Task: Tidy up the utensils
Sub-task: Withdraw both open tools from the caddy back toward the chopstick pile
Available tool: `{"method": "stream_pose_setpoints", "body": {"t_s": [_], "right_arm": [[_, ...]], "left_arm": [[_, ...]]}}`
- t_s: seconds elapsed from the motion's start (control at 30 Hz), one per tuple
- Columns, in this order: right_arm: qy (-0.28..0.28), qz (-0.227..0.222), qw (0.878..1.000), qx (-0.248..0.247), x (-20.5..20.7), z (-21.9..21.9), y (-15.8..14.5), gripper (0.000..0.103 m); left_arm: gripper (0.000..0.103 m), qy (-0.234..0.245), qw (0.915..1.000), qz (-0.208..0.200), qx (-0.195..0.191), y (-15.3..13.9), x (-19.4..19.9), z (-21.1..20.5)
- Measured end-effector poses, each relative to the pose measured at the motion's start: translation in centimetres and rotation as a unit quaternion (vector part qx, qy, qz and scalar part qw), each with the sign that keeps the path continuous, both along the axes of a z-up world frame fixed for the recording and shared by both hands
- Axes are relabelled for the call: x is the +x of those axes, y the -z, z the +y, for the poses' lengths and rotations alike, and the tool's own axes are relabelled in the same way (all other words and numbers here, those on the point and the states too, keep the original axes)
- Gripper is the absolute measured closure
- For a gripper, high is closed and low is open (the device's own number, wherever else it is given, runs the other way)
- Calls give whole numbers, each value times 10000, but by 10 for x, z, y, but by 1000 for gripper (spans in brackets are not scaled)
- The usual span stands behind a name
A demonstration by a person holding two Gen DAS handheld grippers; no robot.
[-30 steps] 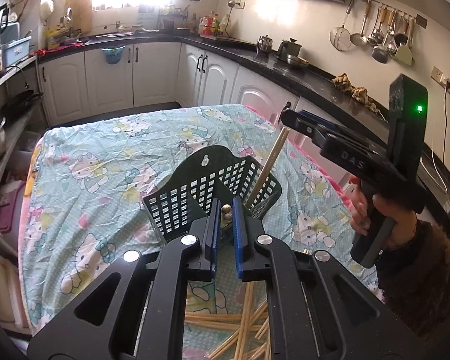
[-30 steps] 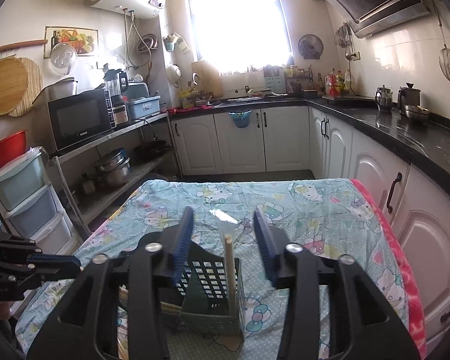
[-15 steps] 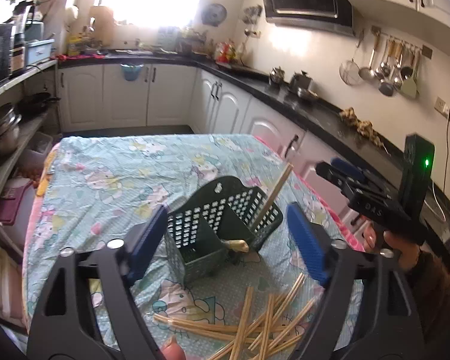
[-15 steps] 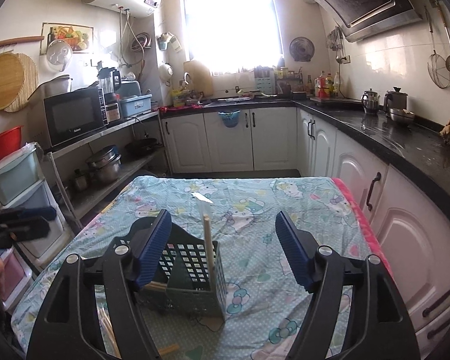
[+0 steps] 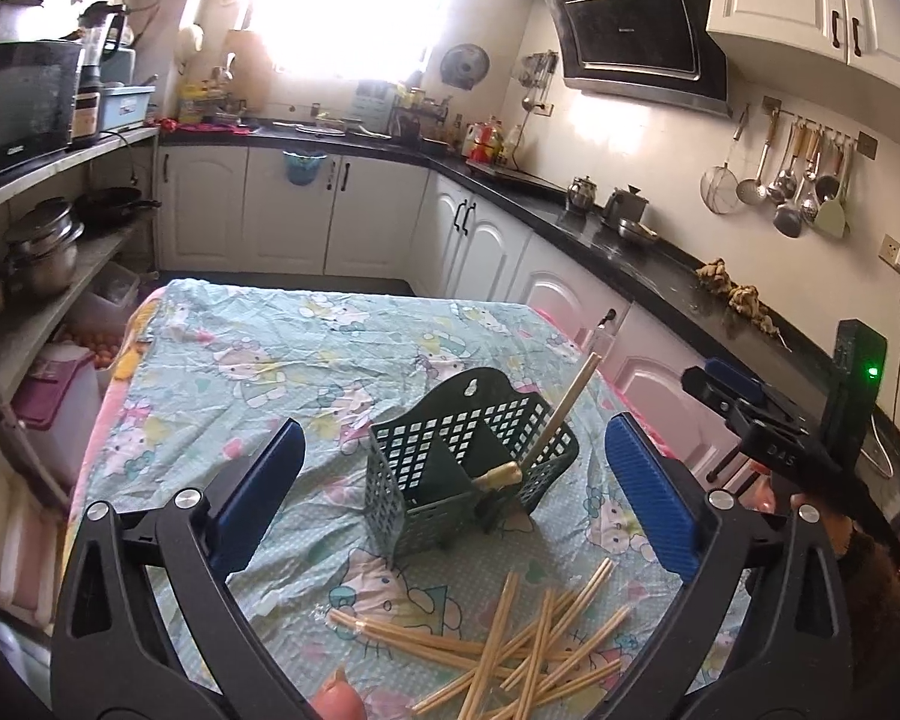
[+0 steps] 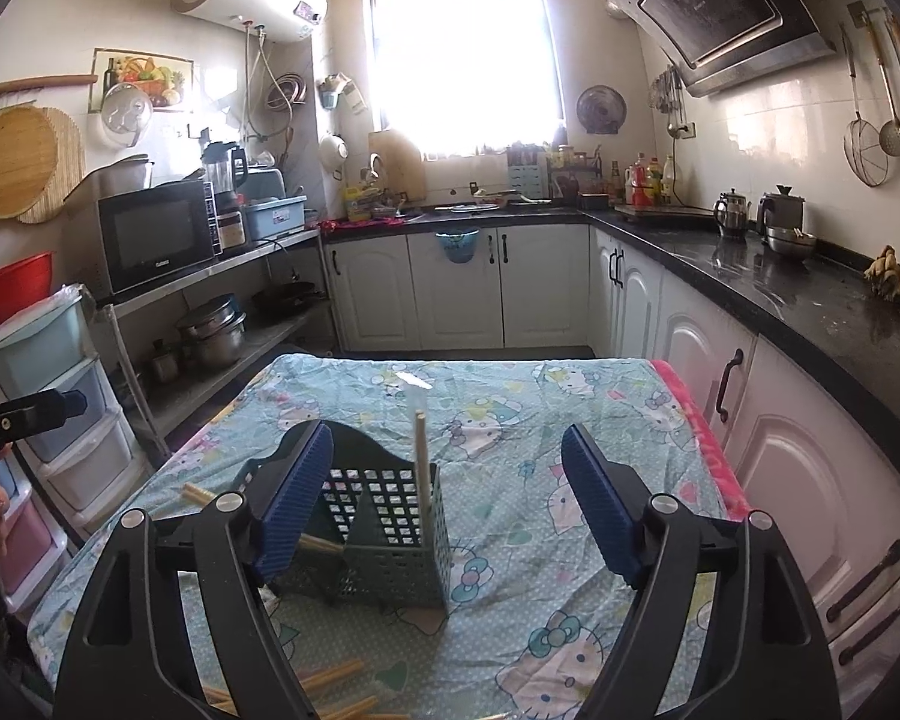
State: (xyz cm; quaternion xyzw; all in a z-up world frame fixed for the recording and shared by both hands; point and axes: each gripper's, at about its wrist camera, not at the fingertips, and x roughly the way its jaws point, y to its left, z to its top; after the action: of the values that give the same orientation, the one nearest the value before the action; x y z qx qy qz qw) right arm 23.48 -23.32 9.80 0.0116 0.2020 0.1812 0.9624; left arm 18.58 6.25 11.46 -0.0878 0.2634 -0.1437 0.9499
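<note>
A dark green slotted utensil basket (image 5: 468, 468) with a middle divider stands on the cloth-covered table (image 5: 258, 372). One wooden chopstick (image 5: 561, 408) leans upright in its right compartment, and a wooden-handled utensil (image 5: 498, 474) lies across its front rim. Several loose chopsticks (image 5: 510, 654) lie scattered in front of it. My left gripper (image 5: 450, 504) is wide open and empty, above and in front of the basket. My right gripper (image 6: 447, 498) is wide open and empty, behind the basket (image 6: 378, 534), where the chopstick (image 6: 421, 456) stands straight up. The right gripper also shows in the left wrist view (image 5: 768, 420).
The table carries a Hello Kitty cloth (image 6: 570, 420). White cabinets with a black counter (image 5: 630, 252) run along the right and back. A shelf with pots (image 5: 42, 252) and plastic drawers (image 6: 48, 390) stand at the left. A pink rounded thing (image 5: 339, 702) shows at the bottom edge.
My left gripper opened from shut, let go of the wooden-handled utensil at the basket and drew back and up. My right gripper opened wider and pulled away from the chopstick.
</note>
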Motion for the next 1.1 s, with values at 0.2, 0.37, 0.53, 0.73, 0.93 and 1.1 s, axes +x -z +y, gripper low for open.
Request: {"method": "stream_pose_setpoints", "body": {"t_s": [0.2,0.37,0.53,0.73,0.93,1.1], "right_arm": [[-85,15,9999,-75,-15,5,4,23],[-156,90,9997,-140,-25,9,11,23],[-237,193,9993,-207,-32,13,18,23],[-329,356,9983,-326,-43,17,32,23],[-383,622,9964,-431,-50,21,52,23],[-392,840,9946,-457,-55,21,68,23]], "left_arm": [[10,-137,9999,5,74,7,-11,2],[10,-206,9997,100,2,18,-17,7],[10,-258,9994,197,-93,26,-21,8],[10,-292,9990,305,-157,38,-25,8],[10,-270,9980,544,-163,58,-27,8],[10,-150,9970,752,-128,77,-32,3]]}}
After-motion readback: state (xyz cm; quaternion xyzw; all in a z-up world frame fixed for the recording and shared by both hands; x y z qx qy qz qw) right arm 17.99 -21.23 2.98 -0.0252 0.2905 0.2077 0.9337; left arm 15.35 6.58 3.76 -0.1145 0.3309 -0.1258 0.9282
